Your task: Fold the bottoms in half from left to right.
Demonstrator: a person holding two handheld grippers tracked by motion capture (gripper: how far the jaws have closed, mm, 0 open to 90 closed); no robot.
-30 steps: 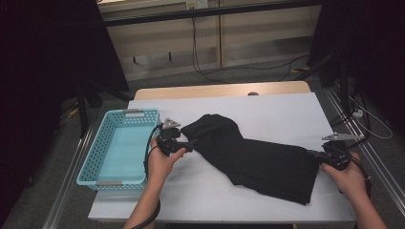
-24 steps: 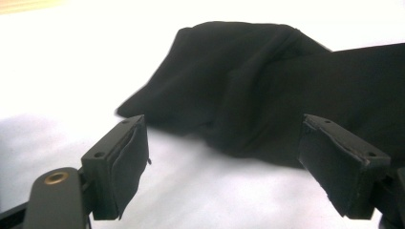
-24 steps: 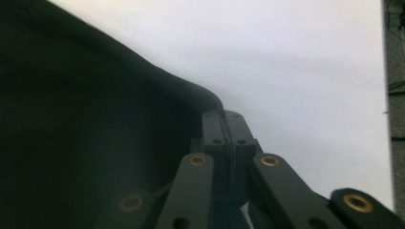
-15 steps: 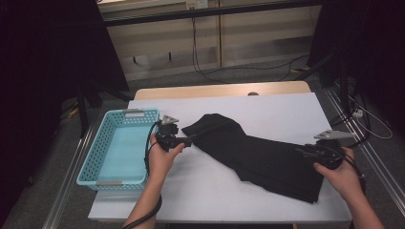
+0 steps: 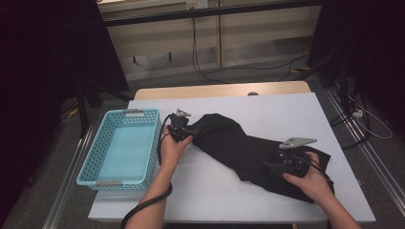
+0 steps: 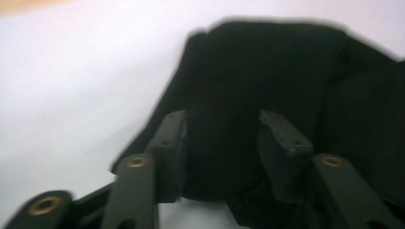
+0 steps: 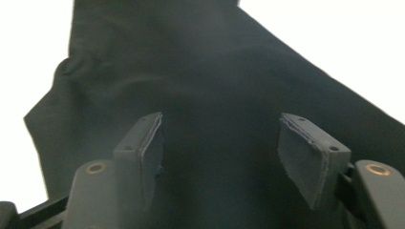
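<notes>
A black garment point(image 5: 239, 143) lies crumpled across the white table point(image 5: 286, 109), running from the centre toward the right front. My left gripper point(image 5: 190, 131) is at its left end, jaws shut on a bunched fold of the cloth point(image 6: 267, 62); the fold fills the gap of the left gripper point(image 6: 222, 131). My right gripper point(image 5: 270, 167) hovers over the garment's right part, pointing left. In the right gripper view the gripper point(image 7: 222, 129) stands open, with the dark cloth point(image 7: 215, 62) spread flat beneath and nothing between the pads point(image 7: 148, 143).
A light blue plastic basket point(image 5: 154, 143) sits empty at the table's left side, just beside the left hand. Bare white table shows behind and in front of the garment. Dark curtains and cables lie beyond the far edge.
The right gripper has moved left, from the garment's right edge to over its middle. The left gripper has stayed at the garment's left end.
</notes>
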